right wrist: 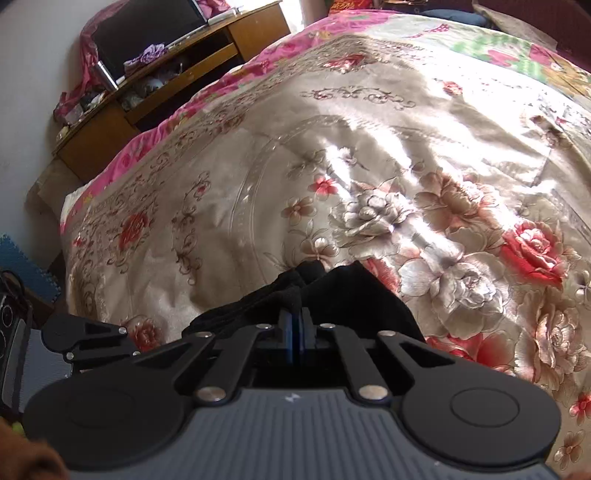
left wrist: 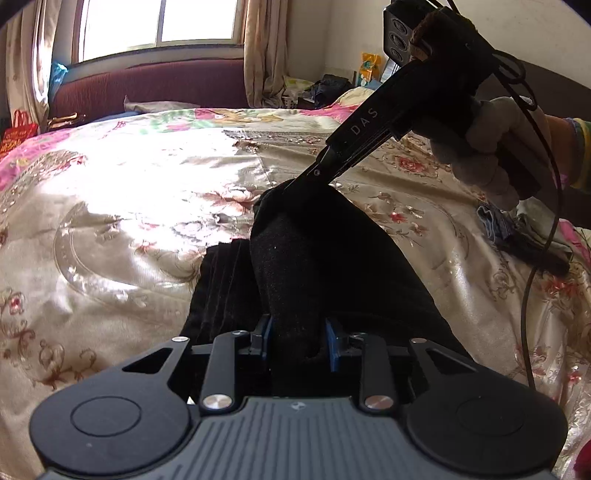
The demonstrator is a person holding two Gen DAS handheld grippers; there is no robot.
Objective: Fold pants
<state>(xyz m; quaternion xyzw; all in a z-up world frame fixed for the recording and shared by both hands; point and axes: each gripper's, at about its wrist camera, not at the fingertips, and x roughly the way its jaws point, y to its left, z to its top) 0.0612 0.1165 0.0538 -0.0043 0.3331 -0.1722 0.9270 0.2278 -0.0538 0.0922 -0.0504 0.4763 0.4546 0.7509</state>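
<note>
Black pants [left wrist: 314, 266] lie bunched on the floral bedspread [left wrist: 129, 206]. In the left wrist view my left gripper [left wrist: 298, 338] is shut on a thick fold of the pants, its blue pads pressing on both sides of the cloth. Further off, my right gripper [left wrist: 295, 182] points down and pinches another edge of the same pants, held by a gloved hand [left wrist: 491, 155]. In the right wrist view the right gripper [right wrist: 295, 325] has its blue pads nearly together on the black fabric [right wrist: 332, 291], which spreads just beyond the fingers.
The bed's maroon headboard [left wrist: 147, 88] and a window [left wrist: 159, 26] stand behind. A small dark bundle of cloth [left wrist: 517, 236] lies on the bedspread to the right. A wooden cabinet [right wrist: 159, 85] with clutter stands beside the bed. A black cable [left wrist: 546, 206] hangs from the right gripper.
</note>
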